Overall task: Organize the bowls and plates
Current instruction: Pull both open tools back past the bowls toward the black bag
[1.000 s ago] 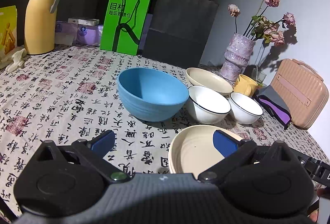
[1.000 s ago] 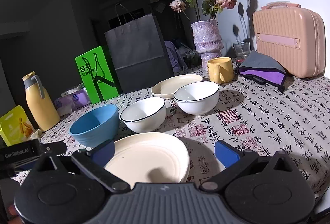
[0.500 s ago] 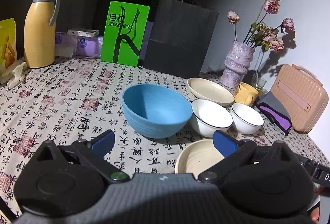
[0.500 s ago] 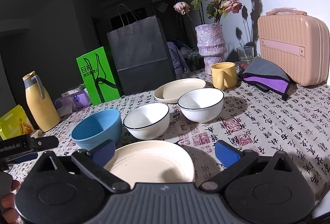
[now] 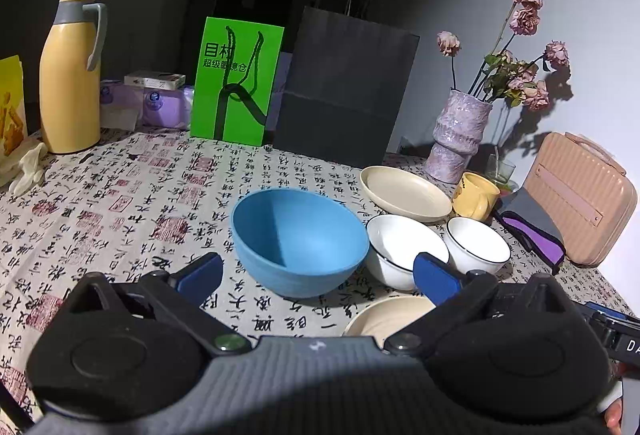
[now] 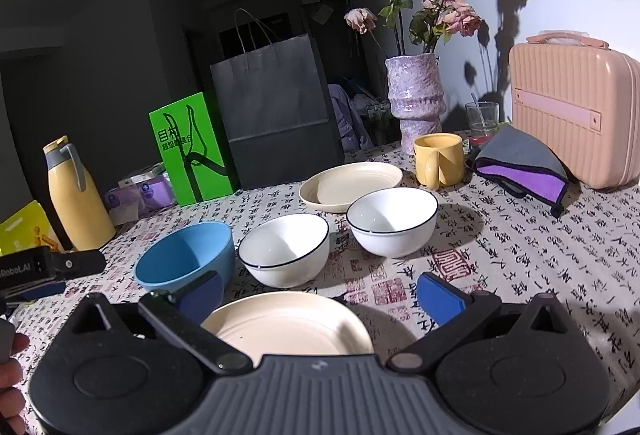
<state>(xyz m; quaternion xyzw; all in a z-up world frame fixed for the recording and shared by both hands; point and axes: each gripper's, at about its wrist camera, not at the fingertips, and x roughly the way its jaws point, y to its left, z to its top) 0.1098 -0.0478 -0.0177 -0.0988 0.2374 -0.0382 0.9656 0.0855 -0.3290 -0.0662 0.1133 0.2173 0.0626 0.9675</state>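
Observation:
A blue bowl [image 5: 298, 241] [image 6: 186, 255] stands mid-table, just beyond my open left gripper [image 5: 318, 273]. Right of it sit two white black-rimmed bowls, one nearer [image 5: 404, 249] [image 6: 286, 249] and one farther right [image 5: 476, 245] [image 6: 392, 221]. A cream plate [image 5: 404, 193] [image 6: 350, 185] lies behind them. A second cream plate [image 6: 290, 323] [image 5: 386, 317] lies nearest, right under my open right gripper [image 6: 320, 293]. Neither gripper holds anything.
At the table's back stand a yellow thermos [image 5: 72, 75], a green bag [image 5: 236, 83], a dark paper bag [image 5: 344, 87] and a vase of dried roses [image 5: 458, 135]. A yellow mug [image 6: 438, 159], a folded cloth [image 6: 520, 167] and a pink case [image 6: 576, 115] crowd the right side.
Both grippers have drawn back and risen a little, so the dishes look smaller and farther. The near cream plate has slid lower in the left wrist view. Both stay open.

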